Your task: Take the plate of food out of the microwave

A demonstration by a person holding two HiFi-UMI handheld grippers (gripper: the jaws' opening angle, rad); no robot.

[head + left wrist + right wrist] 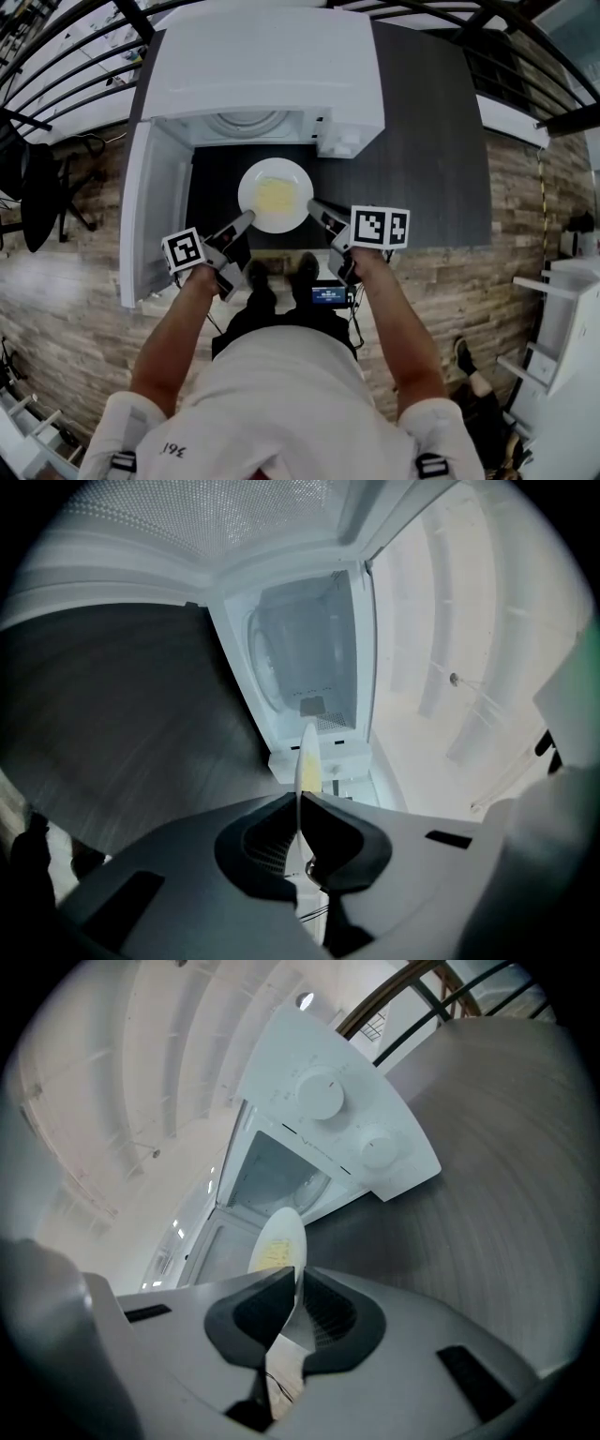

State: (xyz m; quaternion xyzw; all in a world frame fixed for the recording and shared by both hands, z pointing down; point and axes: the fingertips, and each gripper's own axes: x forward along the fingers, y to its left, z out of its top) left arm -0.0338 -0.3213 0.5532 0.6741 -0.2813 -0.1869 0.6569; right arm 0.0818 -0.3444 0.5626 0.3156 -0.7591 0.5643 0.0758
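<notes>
Seen from the head view, a white plate point(253, 180) carrying yellow food point(275, 196) sits outside the white microwave point(267, 66), just in front of its open cavity and over the dark table point(422, 141). The microwave door point(150, 216) is swung open to the left. The left gripper point(246, 218) has its jaws closed on the plate's near-left rim. The right gripper point(314, 206) is clamped on the near-right rim. Each gripper view shows the plate edge-on between the pads.
</notes>
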